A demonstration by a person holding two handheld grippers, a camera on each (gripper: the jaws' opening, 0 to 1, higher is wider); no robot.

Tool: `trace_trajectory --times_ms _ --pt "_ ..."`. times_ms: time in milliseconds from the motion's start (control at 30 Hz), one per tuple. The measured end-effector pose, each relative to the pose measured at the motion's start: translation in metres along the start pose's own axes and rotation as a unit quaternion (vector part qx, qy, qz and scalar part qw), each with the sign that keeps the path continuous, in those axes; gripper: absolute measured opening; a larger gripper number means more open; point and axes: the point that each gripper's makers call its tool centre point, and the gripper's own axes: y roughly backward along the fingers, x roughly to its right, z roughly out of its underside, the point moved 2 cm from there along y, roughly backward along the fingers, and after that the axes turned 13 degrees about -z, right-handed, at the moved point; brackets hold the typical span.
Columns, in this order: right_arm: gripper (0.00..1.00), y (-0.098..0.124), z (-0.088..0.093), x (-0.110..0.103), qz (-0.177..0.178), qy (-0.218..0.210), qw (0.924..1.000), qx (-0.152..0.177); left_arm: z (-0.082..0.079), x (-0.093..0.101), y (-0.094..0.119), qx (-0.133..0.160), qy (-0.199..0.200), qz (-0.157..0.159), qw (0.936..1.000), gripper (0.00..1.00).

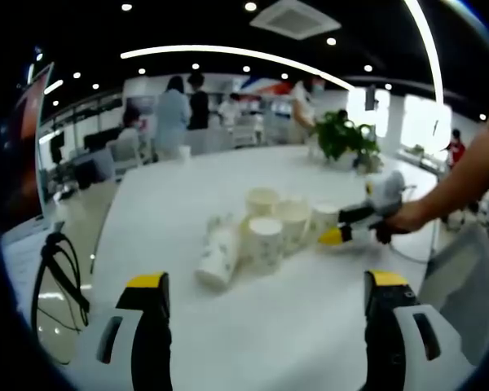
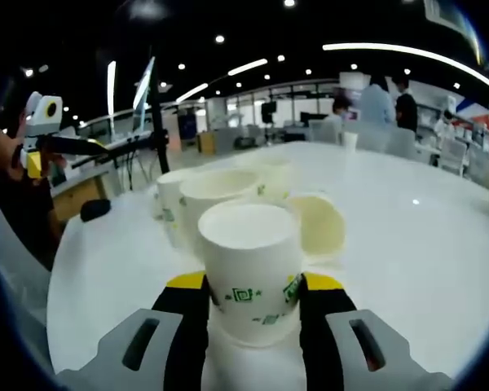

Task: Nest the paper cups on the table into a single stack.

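Note:
Several white paper cups with green print cluster mid-table. In the left gripper view one cup (image 1: 218, 257) lies on its side, and upright cups (image 1: 265, 242) (image 1: 293, 220) (image 1: 261, 199) stand beside it. My left gripper (image 1: 266, 279) hangs open, short of them, with nothing between its jaws. My right gripper (image 1: 334, 235) comes in from the right at the end cup (image 1: 324, 216). In the right gripper view my right gripper (image 2: 253, 300) has its jaws against both sides of that cup (image 2: 250, 269), which stands on the table. Behind it stand more cups (image 2: 216, 191) (image 2: 173, 199), and one (image 2: 322, 224) lies tipped over.
The white table (image 1: 171, 195) is wide, with its left edge near black cables (image 1: 57, 277). A potted plant (image 1: 342, 134) stands at the far end. A person's arm (image 1: 464, 179) reaches in from the right above a chair back (image 1: 464, 261). People stand far behind.

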Motion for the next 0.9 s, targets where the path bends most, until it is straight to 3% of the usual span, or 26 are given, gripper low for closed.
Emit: trace_trajectory --times_ms 400,567,900 --pt "0.40 0.007 -0.008 0.003 0.005 -0.007 1.0000 -0.001 0.000 -0.001 -0.006 0.005 0.003 0.004 1.0000 0.97" --pt "0.39 0.014 -0.018 -0.003 -0.010 -0.008 0.9999 -0.003 0.000 0.000 -0.007 0.005 0.007 0.004 1.0000 0.97" --pt "0.40 0.028 -0.033 0.003 -0.006 0.003 0.9999 -0.012 -0.002 0.003 -0.008 0.008 0.007 0.011 0.9999 0.97"
